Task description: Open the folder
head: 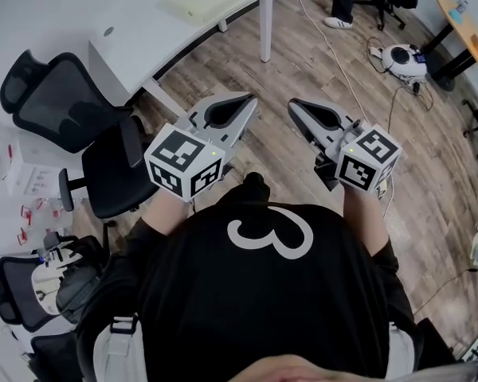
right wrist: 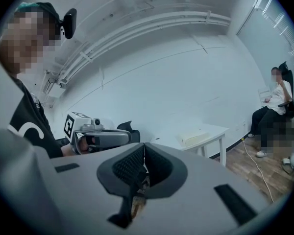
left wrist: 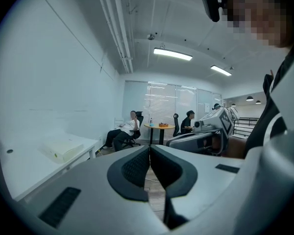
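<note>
One pale yellow folder (head: 197, 3) lies flat on the white desk (head: 119, 42). Nothing touches it.

Both grippers are well apart from the folder. They are held out over the wooden floor (head: 430, 173), in front of the person's black shirt (head: 263, 293) with a big white 3 on it.

The left gripper (head: 247, 99) is clenched. Its two dark pads meet at the tips and there is nothing between them. The right gripper (head: 295, 103) is clenched too, with its tips together, and it holds nothing.

The two grippers sit side by side with a gap between them. Their tips lean a little toward each other. In the left gripper view the folder shows off to the left, and in the right gripper view it shows off to the right.

Two black chairs (head: 60, 102) stand just beside the desk, on the left of the head view. A thin white cable (head: 334, 54) runs across the floor past the desk leg (head: 265, 26). Far off, a person in a white top (left wrist: 130, 130) sits on a chair near a small round table (left wrist: 159, 127).
</note>
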`<state>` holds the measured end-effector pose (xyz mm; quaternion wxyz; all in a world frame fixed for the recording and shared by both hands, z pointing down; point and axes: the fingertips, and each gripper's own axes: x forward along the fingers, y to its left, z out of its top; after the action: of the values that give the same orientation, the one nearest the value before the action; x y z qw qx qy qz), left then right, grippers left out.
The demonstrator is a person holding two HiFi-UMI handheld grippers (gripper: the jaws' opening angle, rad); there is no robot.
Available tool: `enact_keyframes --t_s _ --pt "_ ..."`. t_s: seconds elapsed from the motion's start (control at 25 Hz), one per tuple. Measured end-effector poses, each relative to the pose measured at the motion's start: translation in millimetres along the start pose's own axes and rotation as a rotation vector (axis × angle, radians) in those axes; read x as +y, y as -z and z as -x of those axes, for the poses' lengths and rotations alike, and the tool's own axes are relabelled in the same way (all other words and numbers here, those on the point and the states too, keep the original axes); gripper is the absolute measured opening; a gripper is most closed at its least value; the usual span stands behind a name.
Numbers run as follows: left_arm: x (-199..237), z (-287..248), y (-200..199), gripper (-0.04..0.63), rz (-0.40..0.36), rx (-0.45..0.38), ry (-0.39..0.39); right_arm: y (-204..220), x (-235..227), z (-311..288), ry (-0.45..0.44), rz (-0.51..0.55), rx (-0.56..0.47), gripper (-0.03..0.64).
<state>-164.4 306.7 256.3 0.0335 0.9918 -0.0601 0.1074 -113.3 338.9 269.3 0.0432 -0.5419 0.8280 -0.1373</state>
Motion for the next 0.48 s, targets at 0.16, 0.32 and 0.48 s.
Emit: enact_keyframes --t_s 0.16,0.32,0.48 --pt "39.0 -23.0 0.3 0.017 0.012 0.000 -0.005 -3.5 -30.6 -28.5 0.009 -0.018 0.019 0.025" --pt "86.8 -53.7 -5.4 0.017 0.016 0.012 -0.011 -17.9 -71.5 -64.6 0.017 -0.031 0.027 0.026" --pt "141.6 -83.0 -9.6 0.017 0.019 0.032 -0.013 -30.9 -112.5 -107.9 0.019 -0.056 0.033 0.025"
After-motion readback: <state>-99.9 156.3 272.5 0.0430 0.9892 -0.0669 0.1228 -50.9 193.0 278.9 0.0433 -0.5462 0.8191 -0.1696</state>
